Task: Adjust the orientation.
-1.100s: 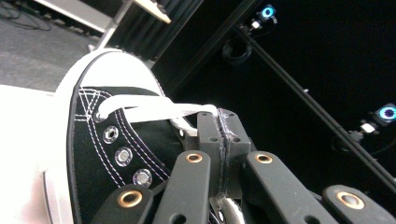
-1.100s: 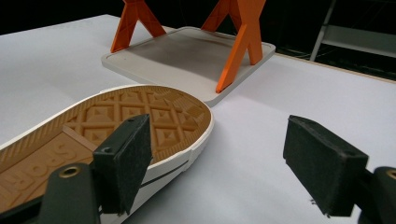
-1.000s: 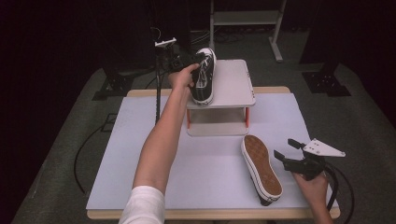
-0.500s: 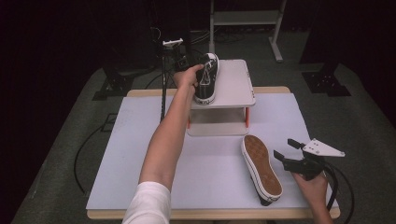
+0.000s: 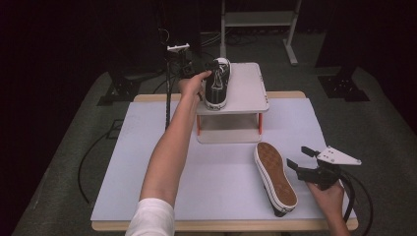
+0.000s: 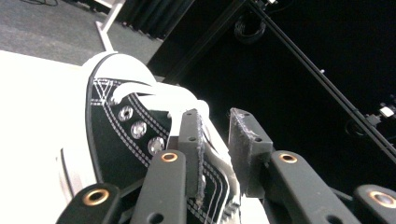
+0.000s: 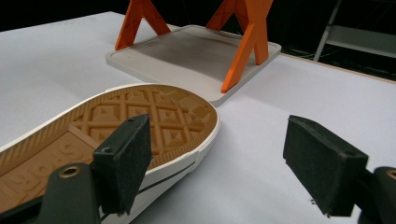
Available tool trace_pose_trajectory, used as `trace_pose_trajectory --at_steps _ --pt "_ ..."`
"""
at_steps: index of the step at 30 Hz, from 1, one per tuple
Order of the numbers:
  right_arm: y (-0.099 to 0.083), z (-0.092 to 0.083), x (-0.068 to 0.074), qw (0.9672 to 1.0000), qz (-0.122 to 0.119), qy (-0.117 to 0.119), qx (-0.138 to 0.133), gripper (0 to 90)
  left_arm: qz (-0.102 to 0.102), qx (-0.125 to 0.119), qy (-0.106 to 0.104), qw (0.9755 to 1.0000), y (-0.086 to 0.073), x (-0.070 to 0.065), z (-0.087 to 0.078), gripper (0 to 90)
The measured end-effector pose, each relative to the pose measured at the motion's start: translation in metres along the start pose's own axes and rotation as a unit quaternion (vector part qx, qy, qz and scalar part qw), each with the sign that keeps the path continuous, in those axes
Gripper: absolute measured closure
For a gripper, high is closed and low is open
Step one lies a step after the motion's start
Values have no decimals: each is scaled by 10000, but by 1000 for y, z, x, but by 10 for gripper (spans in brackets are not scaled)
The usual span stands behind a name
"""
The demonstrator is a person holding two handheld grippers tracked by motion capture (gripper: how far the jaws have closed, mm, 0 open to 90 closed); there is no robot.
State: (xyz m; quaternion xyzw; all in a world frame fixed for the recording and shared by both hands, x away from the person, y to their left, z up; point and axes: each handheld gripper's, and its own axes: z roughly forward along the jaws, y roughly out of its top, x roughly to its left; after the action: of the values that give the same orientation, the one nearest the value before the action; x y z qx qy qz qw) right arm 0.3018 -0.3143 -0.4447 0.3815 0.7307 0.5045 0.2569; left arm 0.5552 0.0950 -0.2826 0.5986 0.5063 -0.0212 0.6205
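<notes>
Left gripper view shows my left gripper (image 6: 212,126) with jaws just opened to a narrow gap, the black sneaker's (image 6: 121,140) collar between them, unpressed. It sits on the shelf (image 5: 246,93) at 12 o'clock. My right gripper (image 7: 215,163) rests wide open beside the overturned sneaker (image 5: 275,177) at 4 o'clock.

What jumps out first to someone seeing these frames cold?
The black-and-white sneaker standing on the top deck of the small grey two-tier stand at the far side of the table, with the left gripper right at its collar; its jaws have just been opening, and a slim gap shows between the pads. Next, the second sneaker lying sole-up on the white tabletop, just beside the open right gripper.
</notes>
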Motion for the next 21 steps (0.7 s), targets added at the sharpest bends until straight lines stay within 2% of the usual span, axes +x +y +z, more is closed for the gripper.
trace_pose_trajectory --at_steps 6,9,15,21 --pt "0 2 1 10000 -22 14 15 230 119 39 7 9999 -3 -1 -5 631" --pt "0 2 2 10000 -45 25 31 230 145 -80 -13 9999 -3 -1 -10 597" --pt "0 3 2 10000 -37 33 55 230 233 -178 -21 9996 0 -3 -25 577" --pt "1 3 3 10000 -39 48 57 230 298 -215 -37 9993 -5 -1 -39 556"
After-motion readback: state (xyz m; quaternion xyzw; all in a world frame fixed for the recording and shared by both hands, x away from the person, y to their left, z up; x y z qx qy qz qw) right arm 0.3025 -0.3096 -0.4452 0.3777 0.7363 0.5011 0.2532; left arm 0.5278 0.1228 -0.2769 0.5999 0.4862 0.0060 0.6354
